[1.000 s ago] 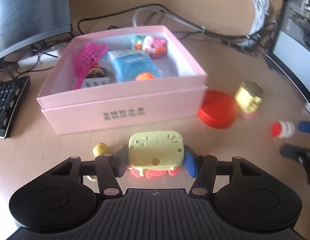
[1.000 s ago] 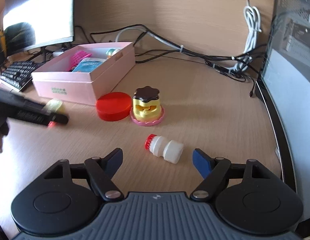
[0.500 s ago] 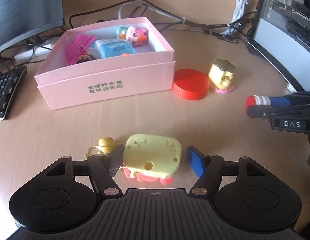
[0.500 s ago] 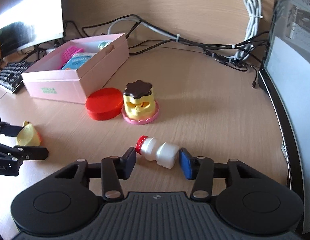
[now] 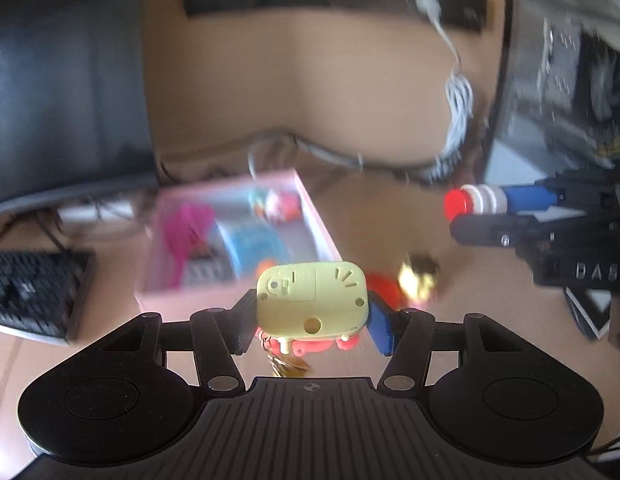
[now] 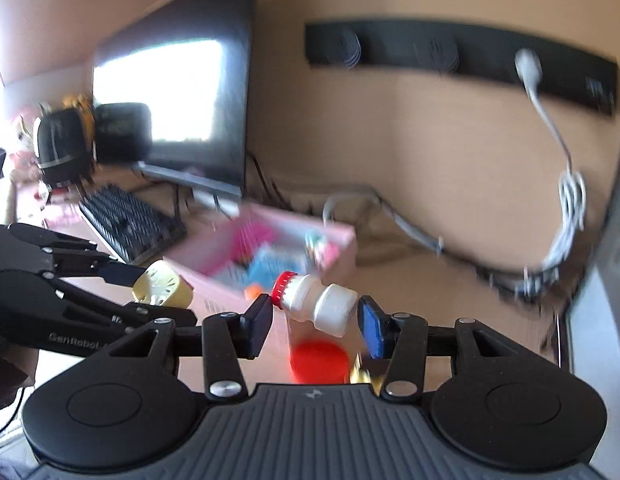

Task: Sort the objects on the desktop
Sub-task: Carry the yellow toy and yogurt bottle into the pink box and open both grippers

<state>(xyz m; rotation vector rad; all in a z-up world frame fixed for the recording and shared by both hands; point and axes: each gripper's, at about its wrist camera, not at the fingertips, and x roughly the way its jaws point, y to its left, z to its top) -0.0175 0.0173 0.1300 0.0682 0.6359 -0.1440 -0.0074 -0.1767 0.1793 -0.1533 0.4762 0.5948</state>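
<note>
You have both picks made and are mid-carry, left gripper [image 5: 312, 320] closing on the yellow toy keychain [image 5: 311, 298], right gripper [image 6: 315, 322] pinching the small white bottle [image 6: 316, 307], so next bring each over the pink box [image 5: 310, 204] before letting go.

Right gripper [image 6: 313, 322] clamps white bottle [image 6: 316, 306] (red cap left) above pink box [image 6: 342, 240]; left gripper [image 6: 158, 292] grips yellow toy [image 6: 162, 286].
</note>
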